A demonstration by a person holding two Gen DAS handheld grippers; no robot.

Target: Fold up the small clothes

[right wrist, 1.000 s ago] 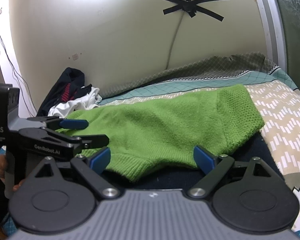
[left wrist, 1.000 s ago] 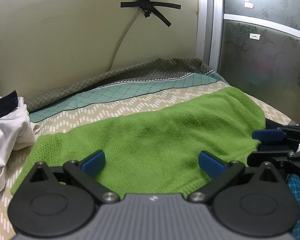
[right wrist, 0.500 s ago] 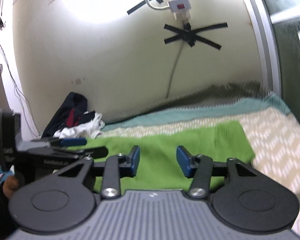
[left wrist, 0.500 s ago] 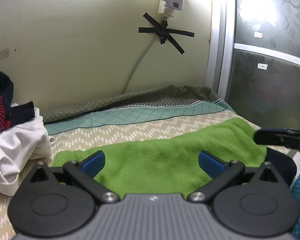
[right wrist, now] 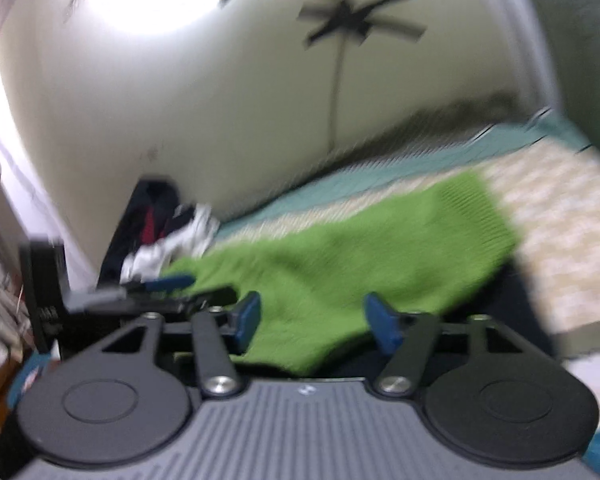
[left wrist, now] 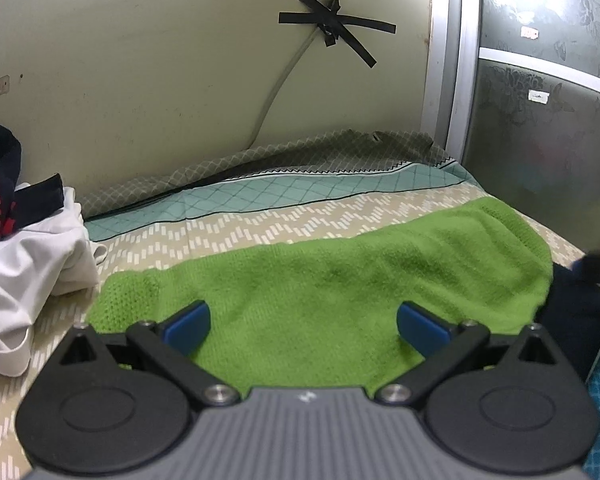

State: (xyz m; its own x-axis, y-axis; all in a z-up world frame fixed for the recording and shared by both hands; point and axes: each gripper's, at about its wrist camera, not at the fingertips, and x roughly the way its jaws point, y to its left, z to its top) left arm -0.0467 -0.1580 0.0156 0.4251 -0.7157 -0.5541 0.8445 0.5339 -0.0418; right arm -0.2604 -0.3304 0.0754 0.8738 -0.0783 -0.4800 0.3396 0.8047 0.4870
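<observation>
A green knitted garment (left wrist: 332, 280) lies spread flat on the patterned bed sheet (left wrist: 260, 228); it also shows in the blurred right wrist view (right wrist: 360, 264). My left gripper (left wrist: 304, 326) is open, its blue pads above the garment's near edge, holding nothing. My right gripper (right wrist: 314, 320) is open over the garment's near hem and holds nothing. The left gripper also shows at the left of the right wrist view (right wrist: 168, 292). A dark navy cloth (left wrist: 572, 320) lies under the garment's right end.
A pile of white, navy and red clothes (left wrist: 24, 248) sits at the left against the wall. A cable taped with black tape (left wrist: 332, 32) runs down the wall. A dark glass panel (left wrist: 548, 120) stands at the right.
My right gripper opened wider after being narrower half a second ago, and its view is tilted and blurred from motion. The left view tilted up, then back down towards the garment.
</observation>
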